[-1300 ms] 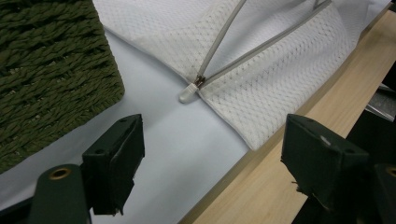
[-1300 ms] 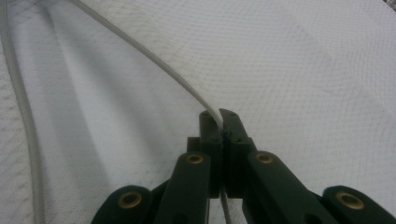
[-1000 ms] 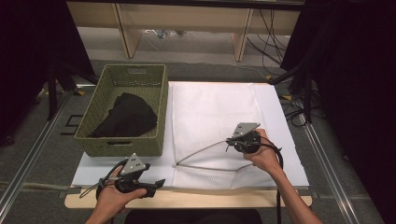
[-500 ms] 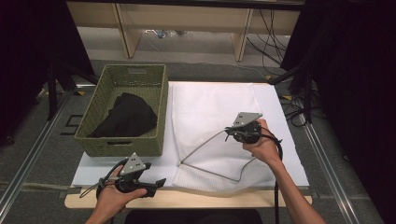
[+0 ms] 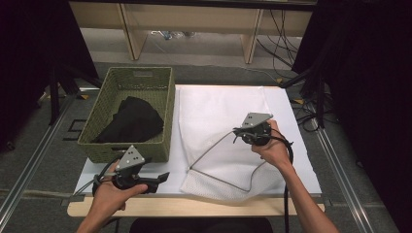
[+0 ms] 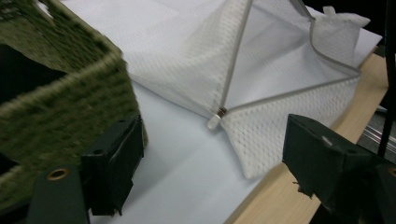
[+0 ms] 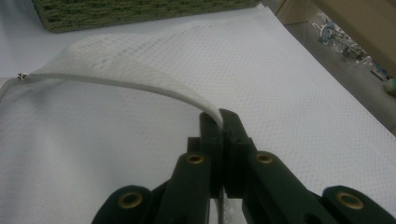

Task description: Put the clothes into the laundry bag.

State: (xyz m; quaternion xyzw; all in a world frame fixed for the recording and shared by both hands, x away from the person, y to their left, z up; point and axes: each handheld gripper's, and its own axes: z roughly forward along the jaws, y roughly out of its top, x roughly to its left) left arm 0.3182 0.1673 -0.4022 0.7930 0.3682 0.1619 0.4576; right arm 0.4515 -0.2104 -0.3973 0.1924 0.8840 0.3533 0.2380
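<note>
Right tongs (image 7: 220,122) raised, clenched on mesh bag (image 5: 221,121) edge; left tongs (image 6: 210,154) released, low.

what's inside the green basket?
The woven green basket holds a crumpled black cloth covering most of the floor. A strip of bare basket floor shows at its far end. Anything beneath the cloth is hidden.

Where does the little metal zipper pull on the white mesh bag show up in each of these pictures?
High view: zipper pull at lower middle, the bag's near-left corner.
Left gripper view: centre, where the two zip lines meet.
Right gripper view: far left edge.
Shared landmark: the green basket.
</note>
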